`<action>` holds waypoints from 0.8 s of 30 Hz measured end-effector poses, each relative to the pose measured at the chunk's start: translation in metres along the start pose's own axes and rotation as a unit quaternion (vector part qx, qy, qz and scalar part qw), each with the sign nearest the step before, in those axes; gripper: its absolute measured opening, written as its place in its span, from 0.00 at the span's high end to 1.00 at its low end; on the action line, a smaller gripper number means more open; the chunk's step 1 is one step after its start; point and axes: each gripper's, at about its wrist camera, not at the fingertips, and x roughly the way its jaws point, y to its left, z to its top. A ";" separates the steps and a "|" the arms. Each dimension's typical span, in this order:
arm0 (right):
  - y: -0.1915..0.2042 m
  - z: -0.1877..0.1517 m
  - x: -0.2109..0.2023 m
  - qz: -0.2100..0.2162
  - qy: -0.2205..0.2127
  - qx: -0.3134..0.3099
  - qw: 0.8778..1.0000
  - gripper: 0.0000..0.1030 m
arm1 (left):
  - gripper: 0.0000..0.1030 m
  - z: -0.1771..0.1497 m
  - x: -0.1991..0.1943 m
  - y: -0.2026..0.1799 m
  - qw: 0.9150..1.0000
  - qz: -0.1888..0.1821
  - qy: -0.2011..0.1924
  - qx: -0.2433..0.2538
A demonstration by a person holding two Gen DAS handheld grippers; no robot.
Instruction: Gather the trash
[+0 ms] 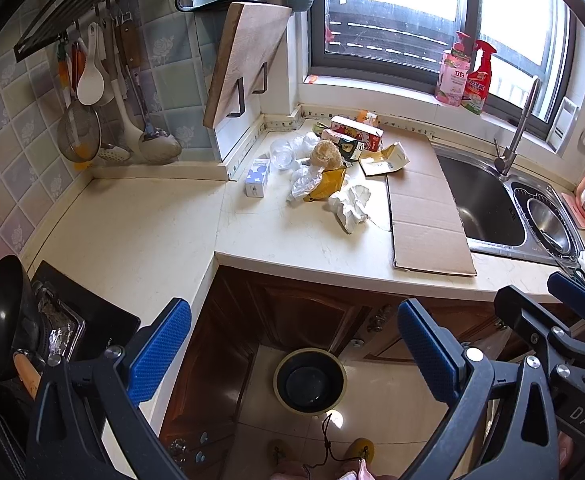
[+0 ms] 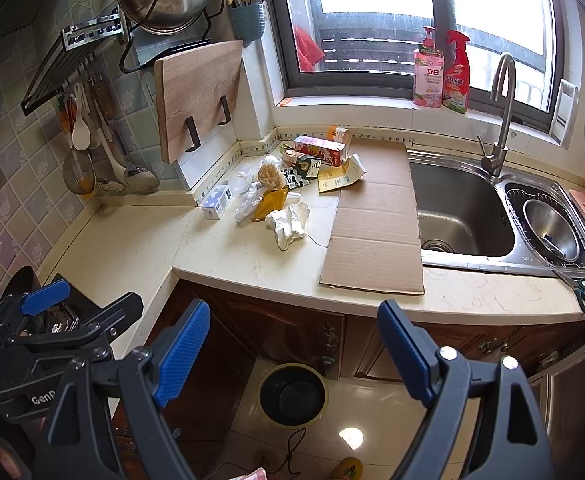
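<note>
Your left gripper [image 1: 294, 344] hangs in front of the counter edge with its jaws spread wide and nothing between them. Your right gripper [image 2: 294, 350] sits just beside it, to its right, jaws equally wide and empty. Both point over the cabinet doors toward the far corner.

The trash lies in a loose heap on the counter [image 1: 140, 236], far from you near the window corner. In it you have a crumpled white paper [image 1: 350, 204] nearest you, a yellow wrapper [image 1: 326, 184] touching it, clear plastic film [image 1: 302, 182], a clear plastic cup [image 1: 281, 154], a tan sponge-like lump [image 1: 326, 154], a red and white carton [image 1: 356, 132] at the back, and a small blue and white box [image 1: 257, 178] standing on the left of the heap. A torn yellow envelope [image 1: 384, 158] rests on the far end of a flat cardboard sheet [image 1: 428, 216], which lies between the heap and the sink [image 1: 480, 204].

On the floor below the counter, between your grippers, stands a round bin [image 1: 309, 380] with a dark inside.
</note>
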 end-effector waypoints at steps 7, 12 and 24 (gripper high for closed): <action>0.000 0.000 0.000 0.002 0.004 -0.001 1.000 0.16 | 0.01 -0.003 0.000 0.000 1.000 0.002 0.000 -0.001; 0.001 0.000 -0.002 0.003 0.004 -0.002 1.000 0.16 | 0.01 -0.006 0.000 0.000 1.000 0.004 0.000 -0.003; 0.004 0.003 0.002 0.009 0.009 -0.005 1.000 0.16 | 0.01 -0.006 -0.001 0.002 1.000 0.004 0.006 -0.010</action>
